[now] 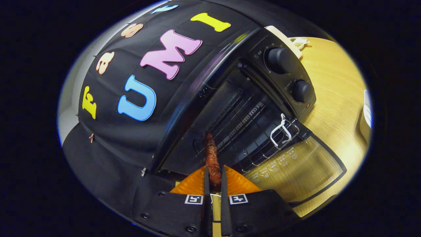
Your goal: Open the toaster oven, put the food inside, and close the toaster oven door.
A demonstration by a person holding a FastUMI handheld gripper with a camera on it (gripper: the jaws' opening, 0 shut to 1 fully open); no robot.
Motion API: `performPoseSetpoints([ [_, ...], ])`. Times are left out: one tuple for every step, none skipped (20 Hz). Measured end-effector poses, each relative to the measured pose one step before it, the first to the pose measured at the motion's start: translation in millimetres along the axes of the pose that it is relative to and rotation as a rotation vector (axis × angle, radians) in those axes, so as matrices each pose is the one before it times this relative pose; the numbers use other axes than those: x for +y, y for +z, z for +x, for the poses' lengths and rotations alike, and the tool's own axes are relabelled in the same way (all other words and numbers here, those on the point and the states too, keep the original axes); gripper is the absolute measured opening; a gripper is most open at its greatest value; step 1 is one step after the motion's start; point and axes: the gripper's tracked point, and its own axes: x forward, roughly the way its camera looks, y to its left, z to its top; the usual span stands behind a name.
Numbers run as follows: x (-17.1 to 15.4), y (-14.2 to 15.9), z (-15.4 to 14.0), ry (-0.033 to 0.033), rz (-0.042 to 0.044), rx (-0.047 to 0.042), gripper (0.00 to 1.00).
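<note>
A black toaster oven (pixel 230 82) stands on a wooden table, its glass door (pixel 296 171) folded down flat. Inside I see a wire rack (pixel 260 138) with a pale wire handle (pixel 281 130) hooked at its front. My gripper (pixel 213 177) is shut on a thin reddish-brown strip of food (pixel 212 158), which sticks out forward from between the fingers toward the oven's open mouth. The view is rolled, so the oven looks tilted. Two round knobs (pixel 278 61) sit on the oven's control panel.
The light wooden tabletop (pixel 332 95) stretches beyond the oven. A small packet (pixel 299 42) lies on the table behind the oven, and a white object (pixel 366 115) sits at the table's far side. Black cloth hangs as a wall beside the oven.
</note>
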Motion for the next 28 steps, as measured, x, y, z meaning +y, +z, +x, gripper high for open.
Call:
performPoseSetpoints([
  [-2.03, 1.5, 6.47, -0.00442, 0.00339, -0.01527, 0.14],
  [-1.88, 1.39, 5.11, -0.00759, 0.00368, -0.01085, 0.14],
  [-2.92, 3.47, 3.42, -0.01421, -0.00057, -0.01281, 0.14],
  [-1.83, 2.8, 2.74, -0.01396, -0.00203, -0.0131, 0.14],
  [-0.6, 2.88, 3.51, -0.00435, 0.00076, -0.01341, 0.14],
  [-5.1, 1.14, 2.76, -0.02599, -0.00669, -0.00331, 0.14],
  [-3.3, -0.49, 1.72, -0.01312, 0.00924, 0.01074, 0.14],
  [0.74, -2.01, 1.17, -0.01352, 0.00428, 0.00273, 0.14],
  [1.2, 2.51, 1.14, -0.00849, -0.00842, -0.00236, 0.14],
  [-0.42, -0.91, -2.63, -0.01598, -0.02159, 0.00161, 0.15],
  [1.32, 0.14, -2.55, -0.0068, -0.02777, 0.00025, 0.16],
  [0.26, 0.79, -3.15, -0.01366, -0.0349, -0.00535, 0.19],
  [-1.05, 0.29, -0.27, -0.00805, -0.03491, -0.00622, 0.2],
  [0.4, 0.37, -3.64, -0.00188, -0.03014, -0.00172, 0.35],
  [-0.44, -0.15, -4.16, -0.00268, -0.02387, 0.0025, 0.44],
  [4.82, 0.4, -5.39, 0.01376, -0.01496, 0.00083, 0.58],
  [1.65, 0.63, -3.02, -0.00278, -0.02401, 0.00315, 0.71],
  [-3.67, -3.71, -3.58, -0.01373, -0.0382, 0.00559, 0.85],
  [-0.42, -2.58, -3.73, -0.00763, -0.03691, 0.0083, 0.98],
  [2.19, 0.11, -8.03, -0.00017, -0.03133, 0.00566, 0.98],
  [2.1, 0.95, -7.47, 0.0012, -0.02317, 0.00033, 0.98],
  [2.07, 1.82, -8.95, -0.00061, -0.02156, -0.00455, 0.98],
  [0.89, 0.29, -8.34, -0.00008, -0.0276, -0.00032, 0.98],
  [-0.11, -0.22, -10.56, -0.00382, -0.032, 0.0027, 0.98],
  [-0.39, -0.1, -9.18, -0.00335, -0.03248, 0.00093, 0.98],
  [-0.21, -2.49, -9.15, -0.00288, -0.03117, 0.00941, 0.98],
  [-0.4, -3.09, -8.28, -0.00063, -0.02978, 0.00934, 0.98],
  [-0.74, -2.88, -8.48, -0.00521, -0.02954, 0.00733, 0.98],
])
